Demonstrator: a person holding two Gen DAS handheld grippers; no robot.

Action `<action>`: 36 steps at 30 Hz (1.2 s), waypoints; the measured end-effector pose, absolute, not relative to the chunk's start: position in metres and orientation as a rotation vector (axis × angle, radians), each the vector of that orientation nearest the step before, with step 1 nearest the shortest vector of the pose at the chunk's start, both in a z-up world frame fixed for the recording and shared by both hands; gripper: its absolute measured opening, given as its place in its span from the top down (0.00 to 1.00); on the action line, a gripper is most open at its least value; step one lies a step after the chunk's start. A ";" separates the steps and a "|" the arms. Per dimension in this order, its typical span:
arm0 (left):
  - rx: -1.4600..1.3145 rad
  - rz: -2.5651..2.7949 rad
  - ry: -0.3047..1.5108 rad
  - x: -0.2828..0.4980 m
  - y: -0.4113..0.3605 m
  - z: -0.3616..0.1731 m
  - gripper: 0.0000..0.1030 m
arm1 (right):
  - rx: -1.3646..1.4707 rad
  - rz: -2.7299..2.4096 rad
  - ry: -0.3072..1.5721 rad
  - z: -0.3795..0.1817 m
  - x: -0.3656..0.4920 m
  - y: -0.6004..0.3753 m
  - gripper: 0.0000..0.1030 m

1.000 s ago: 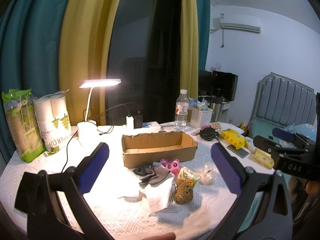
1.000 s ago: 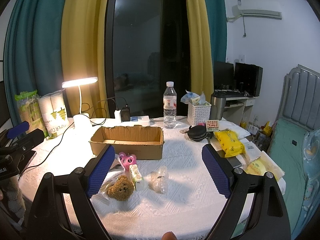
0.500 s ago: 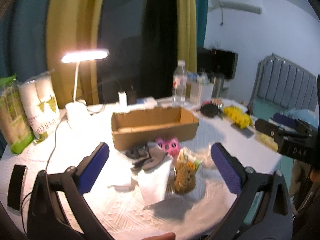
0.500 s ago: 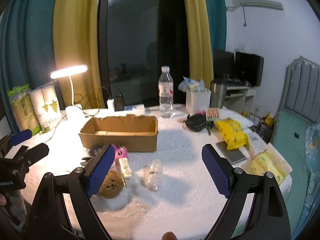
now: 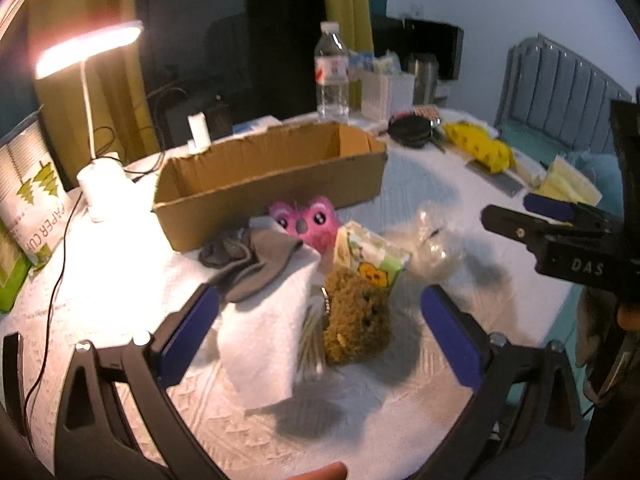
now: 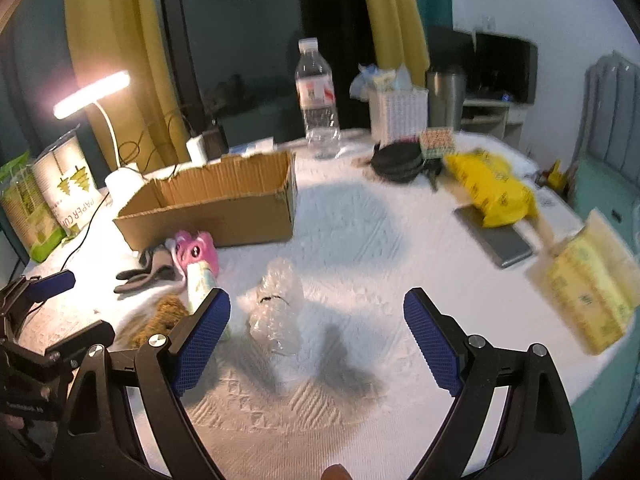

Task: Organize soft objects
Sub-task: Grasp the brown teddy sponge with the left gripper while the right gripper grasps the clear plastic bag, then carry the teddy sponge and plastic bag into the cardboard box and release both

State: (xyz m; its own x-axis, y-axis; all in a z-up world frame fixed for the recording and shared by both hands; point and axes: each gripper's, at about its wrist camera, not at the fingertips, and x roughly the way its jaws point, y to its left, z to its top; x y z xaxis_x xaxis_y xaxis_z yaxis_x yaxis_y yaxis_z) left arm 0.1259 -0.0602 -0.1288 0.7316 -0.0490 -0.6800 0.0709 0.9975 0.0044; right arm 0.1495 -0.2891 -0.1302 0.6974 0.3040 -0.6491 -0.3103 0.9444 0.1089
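Observation:
A brown plush bear (image 5: 356,326) sits between the open fingers of my left gripper (image 5: 320,332), beside a white tissue (image 5: 264,332). Behind it lie a tissue pack (image 5: 372,256), a pink plush toy (image 5: 306,224), a grey sock (image 5: 256,268) and a clear plastic bag (image 5: 436,244). An open cardboard box (image 5: 264,176) stands behind them. My right gripper (image 6: 316,344) is open and empty, low over the cloth just in front of the clear bag (image 6: 276,312); the bear (image 6: 164,316), pink toy (image 6: 194,254) and box (image 6: 216,204) are to its left.
A lit desk lamp (image 5: 100,168), paper cup sleeves (image 5: 32,200), a water bottle (image 5: 330,76), a white basket (image 6: 398,114), a black pouch (image 6: 398,162), a yellow bag (image 6: 492,192), a phone (image 6: 496,236) and a yellow pack (image 6: 592,288) ring the white tablecloth (image 6: 352,240).
Both grippers moved forward and down toward the pile. The bear now lies between the left fingers; the clear bag is closer to the right gripper.

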 end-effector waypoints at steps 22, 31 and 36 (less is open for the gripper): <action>0.245 -0.159 0.892 0.164 -0.111 -0.175 0.38 | 0.077 0.529 0.854 -0.173 0.195 -0.283 0.66; 0.201 -0.196 0.895 0.166 -0.105 -0.179 0.61 | 0.080 0.483 0.823 -0.164 0.191 -0.298 0.68; 0.154 -0.241 0.852 0.158 -0.101 -0.162 0.61 | 0.070 0.464 0.798 -0.152 0.187 -0.299 0.68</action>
State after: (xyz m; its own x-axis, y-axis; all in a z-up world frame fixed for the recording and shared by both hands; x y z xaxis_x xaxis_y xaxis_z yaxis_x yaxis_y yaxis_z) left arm 0.1581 -0.1014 -0.1618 0.6334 -0.1479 -0.7595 0.2710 0.9618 0.0387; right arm 0.1870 -0.2986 -0.1521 0.6038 0.4266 -0.6734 -0.3749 0.8975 0.2324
